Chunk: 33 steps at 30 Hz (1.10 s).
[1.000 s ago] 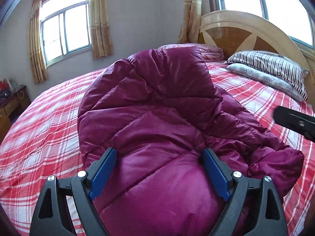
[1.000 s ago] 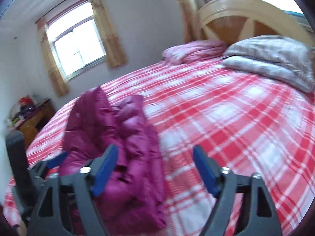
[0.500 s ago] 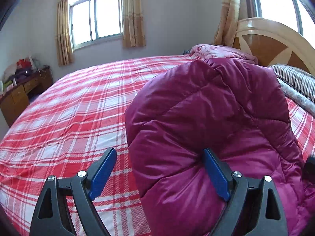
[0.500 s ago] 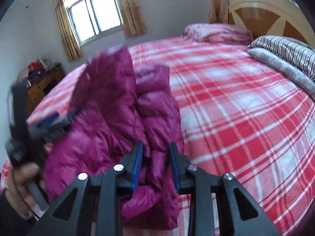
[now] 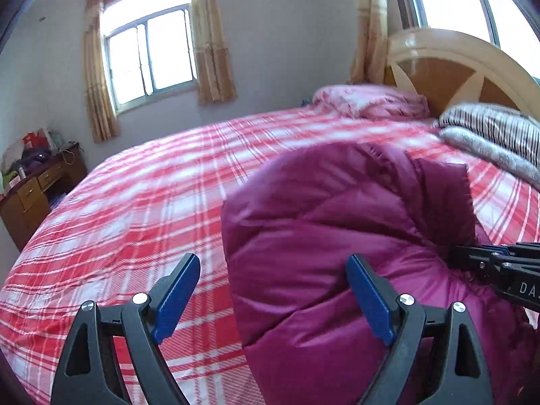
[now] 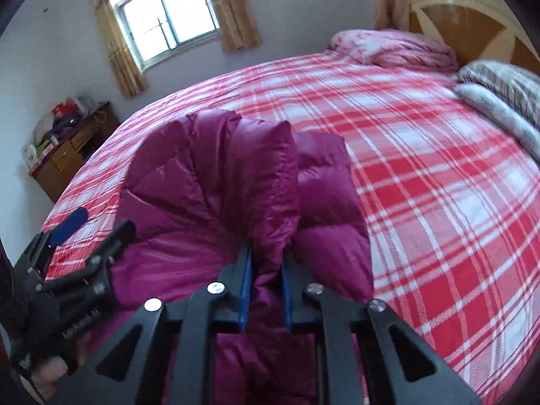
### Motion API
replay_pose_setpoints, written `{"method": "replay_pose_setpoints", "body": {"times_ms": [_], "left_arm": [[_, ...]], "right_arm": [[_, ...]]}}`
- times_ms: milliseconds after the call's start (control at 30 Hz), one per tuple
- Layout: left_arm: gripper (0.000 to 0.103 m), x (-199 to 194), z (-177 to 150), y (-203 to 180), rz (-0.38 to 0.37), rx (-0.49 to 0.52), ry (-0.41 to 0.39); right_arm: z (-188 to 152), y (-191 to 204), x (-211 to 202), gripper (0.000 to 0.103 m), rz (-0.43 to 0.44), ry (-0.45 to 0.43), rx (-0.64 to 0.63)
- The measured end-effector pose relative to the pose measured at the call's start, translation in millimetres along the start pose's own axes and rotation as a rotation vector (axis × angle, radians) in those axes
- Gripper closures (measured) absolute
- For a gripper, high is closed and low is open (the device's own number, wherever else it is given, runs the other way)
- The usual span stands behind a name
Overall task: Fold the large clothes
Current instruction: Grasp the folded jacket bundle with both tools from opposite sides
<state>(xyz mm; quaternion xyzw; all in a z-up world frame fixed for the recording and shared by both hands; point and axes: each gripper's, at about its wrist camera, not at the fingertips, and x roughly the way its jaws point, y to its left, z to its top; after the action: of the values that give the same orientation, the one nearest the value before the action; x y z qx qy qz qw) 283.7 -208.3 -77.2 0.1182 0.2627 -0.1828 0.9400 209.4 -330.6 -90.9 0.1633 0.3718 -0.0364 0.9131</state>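
A magenta puffy down jacket (image 5: 337,236) lies bunched on the red plaid bed (image 5: 152,202). My left gripper (image 5: 273,297) is open, its left finger over the sheet and its right finger against the jacket's left edge. My right gripper (image 6: 265,270) is shut on a raised fold of the jacket (image 6: 256,175). The right gripper also shows at the right edge of the left wrist view (image 5: 499,266), pinching the jacket. The left gripper shows at the left of the right wrist view (image 6: 71,236), open beside the jacket.
A wooden headboard (image 5: 455,67) with striped pillows (image 5: 496,135) and a pink folded quilt (image 5: 368,101) stands at the far right. A wooden dresser (image 5: 37,189) with clutter stands left of the bed. Curtained windows (image 5: 148,57) are behind.
My right gripper went from open to shut on a fold of the jacket. My left gripper moved left, off the jacket's bulk to its left edge, staying open.
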Motion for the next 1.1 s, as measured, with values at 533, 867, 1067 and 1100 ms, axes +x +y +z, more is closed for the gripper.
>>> {"method": "replay_pose_setpoints", "body": {"times_ms": [533, 867, 1067, 1100], "left_arm": [[0.014, 11.5, 25.2, 23.7, 0.107, -0.121, -0.023], [0.014, 49.6, 23.9, -7.3, 0.127, -0.040, 0.059], [0.011, 62.0, 18.2, -23.2, 0.152, 0.027, 0.077], [0.010, 65.0, 18.4, -22.6, 0.143, 0.018, 0.087]], "right_arm": [[46.6, 45.0, -58.6, 0.056, -0.007, -0.211, -0.019], [41.2, 0.2, 18.5, 0.057, -0.034, -0.083, 0.042], [34.5, -13.3, 26.0, 0.057, -0.026, -0.074, 0.070], [33.5, -13.9, 26.8, 0.057, -0.028, -0.072, 0.069]]}}
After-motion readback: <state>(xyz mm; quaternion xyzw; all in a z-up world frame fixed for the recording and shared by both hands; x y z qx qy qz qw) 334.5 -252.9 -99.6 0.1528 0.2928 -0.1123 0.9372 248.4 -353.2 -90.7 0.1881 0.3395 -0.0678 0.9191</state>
